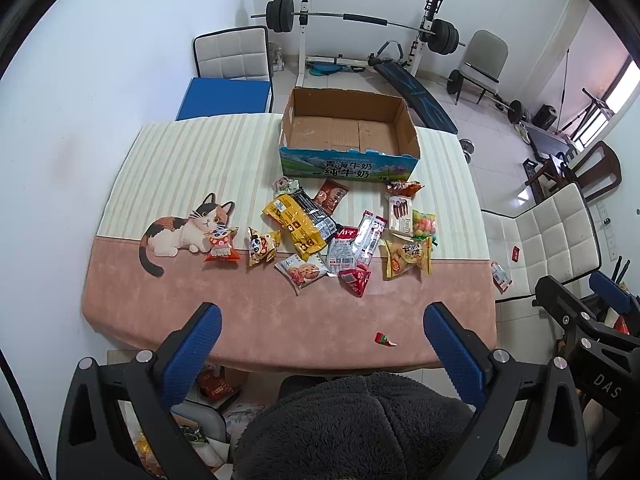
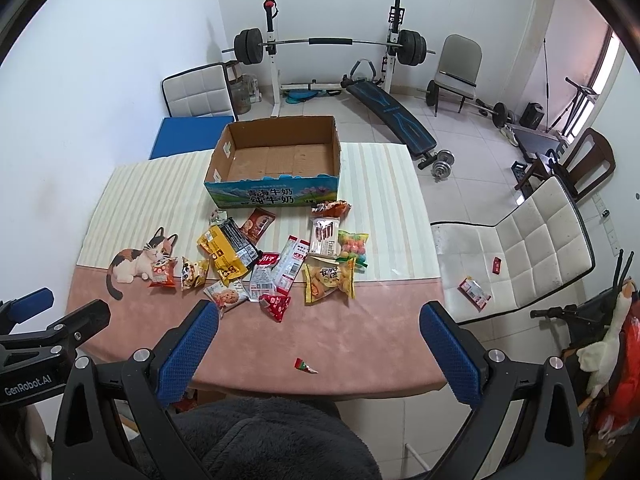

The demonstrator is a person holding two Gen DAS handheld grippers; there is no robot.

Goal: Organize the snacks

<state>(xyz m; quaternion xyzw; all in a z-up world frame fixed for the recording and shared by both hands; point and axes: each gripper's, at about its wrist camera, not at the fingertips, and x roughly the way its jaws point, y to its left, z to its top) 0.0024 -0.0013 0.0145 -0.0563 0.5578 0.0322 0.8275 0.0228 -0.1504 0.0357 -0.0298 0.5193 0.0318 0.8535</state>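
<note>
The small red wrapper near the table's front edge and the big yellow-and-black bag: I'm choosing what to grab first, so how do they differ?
The small red wrapper is tiny and red with a bit of green; the big yellow-and-black bag is among the largest packets. The wrapper lies alone on the pink band; the bag sits in the pile, overlapping other snacks. The wrapper is nearer both open claws. Both lie flat on the tablecloth, outside the cardboard box.

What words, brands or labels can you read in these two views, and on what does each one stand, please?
"青海牛奶" over "纯牛奶": front of the cardboard box.
"DAS": body of the right hand-held gripper, seen from the left wrist.
"GenRobot.AI": body of the left hand-held gripper, seen from the right wrist.
"Franzzi": white biscuit pack, only just legible.
Print on the other snack packets: too small or blurred to read.
</note>
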